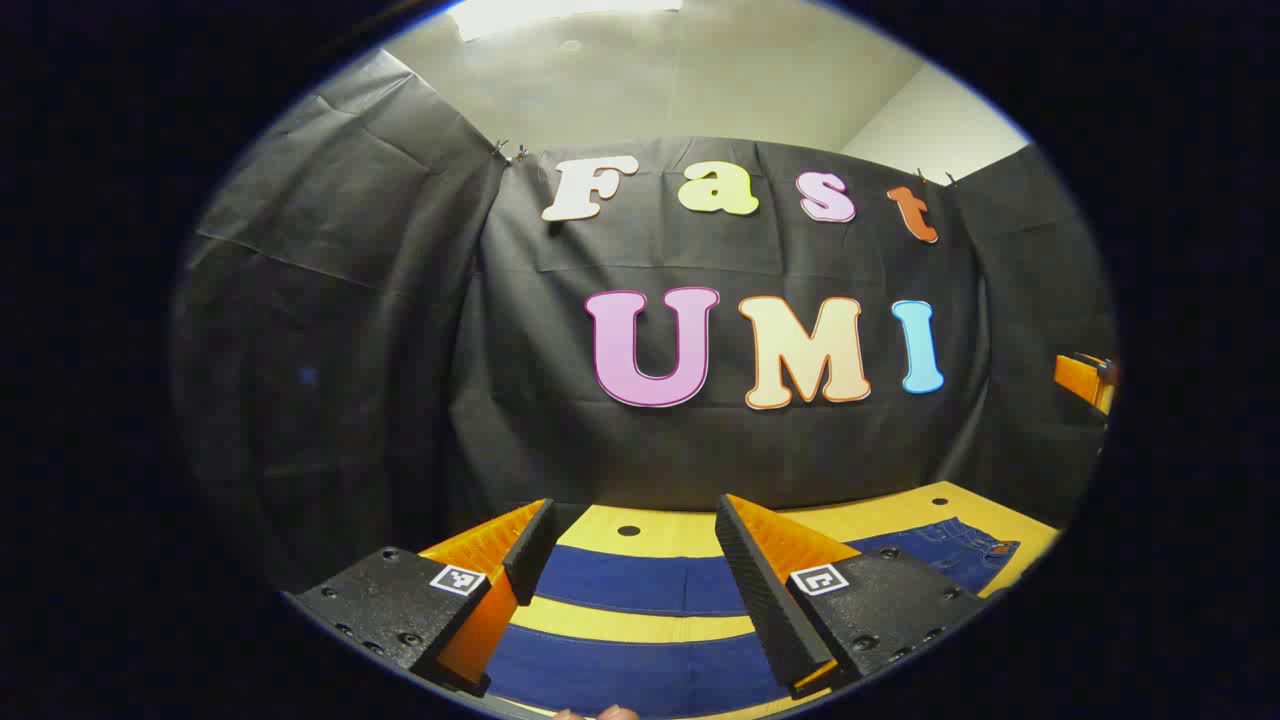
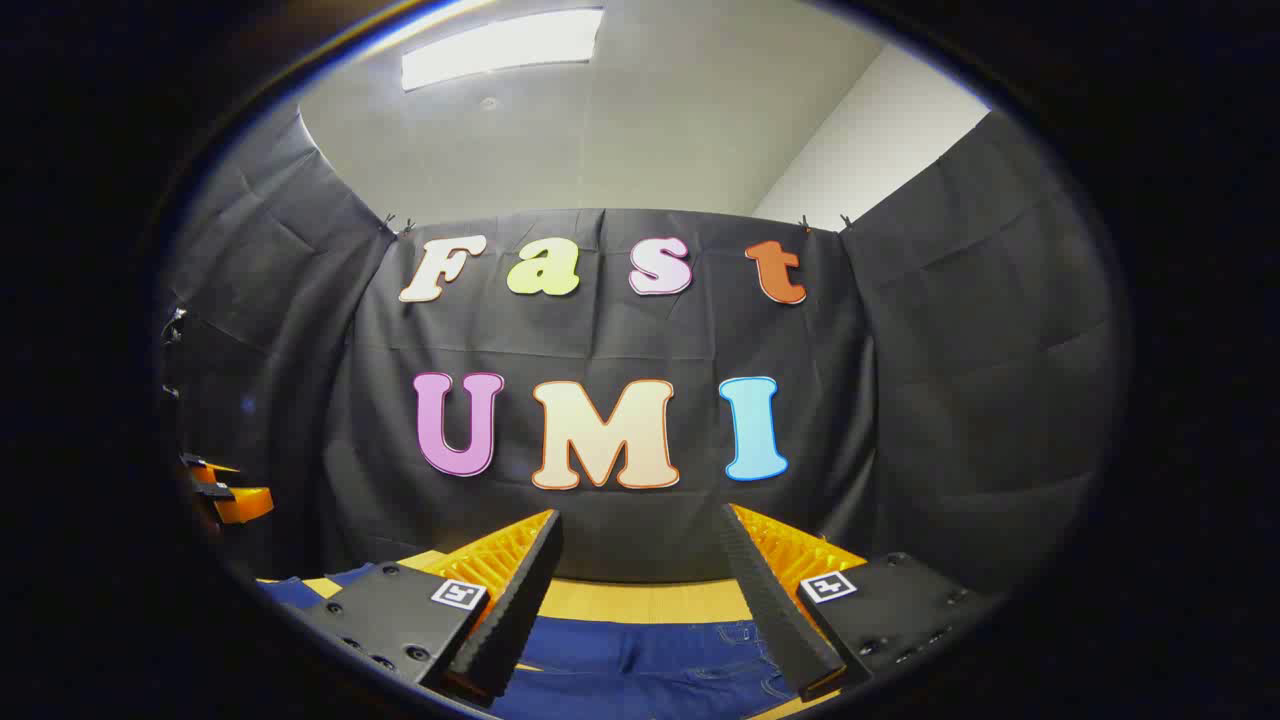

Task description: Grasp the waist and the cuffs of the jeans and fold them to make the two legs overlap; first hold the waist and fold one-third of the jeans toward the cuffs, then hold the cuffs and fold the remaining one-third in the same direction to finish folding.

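Dark blue jeans lie flat on the yellow table [image 1: 930, 500]. In the left gripper view the two legs run side by side as blue bands [image 1: 640, 585], and the waist end with its pocket [image 1: 965, 550] lies to the right. My left gripper [image 1: 635, 510] hovers above the legs, open, with nothing between its fingers. In the right gripper view the waist part of the jeans [image 2: 640, 660] lies just below my right gripper [image 2: 640, 518], which is also open and empty. Each gripper shows in the other's view as an orange piece at the edge: the right one [image 1: 1085, 380] and the left one [image 2: 225, 497].
Black cloth walls close the booth behind and on both sides of the table. A small round hole [image 1: 628, 530] sits in the tabletop near its far edge. A strip of bare yellow tabletop [image 2: 650, 600] lies between the jeans and the back wall.
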`<state>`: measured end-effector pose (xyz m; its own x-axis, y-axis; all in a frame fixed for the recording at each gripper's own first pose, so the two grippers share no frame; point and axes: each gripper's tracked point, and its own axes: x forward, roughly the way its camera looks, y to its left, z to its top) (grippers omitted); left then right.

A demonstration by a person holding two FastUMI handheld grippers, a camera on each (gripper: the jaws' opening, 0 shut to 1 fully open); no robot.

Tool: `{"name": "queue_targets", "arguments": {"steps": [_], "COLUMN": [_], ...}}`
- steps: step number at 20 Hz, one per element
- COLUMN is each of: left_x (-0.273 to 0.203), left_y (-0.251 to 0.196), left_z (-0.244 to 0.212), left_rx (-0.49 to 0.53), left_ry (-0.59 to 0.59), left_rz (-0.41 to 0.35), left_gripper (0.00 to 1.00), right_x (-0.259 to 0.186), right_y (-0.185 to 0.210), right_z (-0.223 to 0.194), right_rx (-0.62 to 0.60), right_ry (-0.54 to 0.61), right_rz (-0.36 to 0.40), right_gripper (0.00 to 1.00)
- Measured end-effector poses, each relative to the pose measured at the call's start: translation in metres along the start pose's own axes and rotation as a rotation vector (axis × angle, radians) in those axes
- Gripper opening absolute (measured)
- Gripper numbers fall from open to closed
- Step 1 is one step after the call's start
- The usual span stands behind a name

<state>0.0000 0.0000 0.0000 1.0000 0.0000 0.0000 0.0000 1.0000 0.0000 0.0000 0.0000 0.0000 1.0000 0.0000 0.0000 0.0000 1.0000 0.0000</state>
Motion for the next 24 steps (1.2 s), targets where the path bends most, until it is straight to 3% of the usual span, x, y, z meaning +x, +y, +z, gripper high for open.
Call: {"name": "queue_targets", "arguments": {"steps": [16,20,24], "left_x": [-0.011,-0.019,-0.034], "left_y": [0.008,0.011,0.018], "left_z": [-0.022,-0.046,-0.079], "left_rx": [0.058,0.159,0.361], "left_ry": [0.065,0.116,0.225], "left_rz": [0.03,-0.016,-0.119], "left_gripper": [0.95,0.97,0.95], "right_x": [0.007,0.007,0.007], "right_y": [-0.001,0.0,0.002], "right_z": [-0.017,-0.025,-0.037], "right_rx": [0.032,0.037,0.037], "right_ry": [0.033,0.044,0.062], "right_rz": [0.017,0.016,0.016], "right_gripper": [0.95,0.95,0.96]}}
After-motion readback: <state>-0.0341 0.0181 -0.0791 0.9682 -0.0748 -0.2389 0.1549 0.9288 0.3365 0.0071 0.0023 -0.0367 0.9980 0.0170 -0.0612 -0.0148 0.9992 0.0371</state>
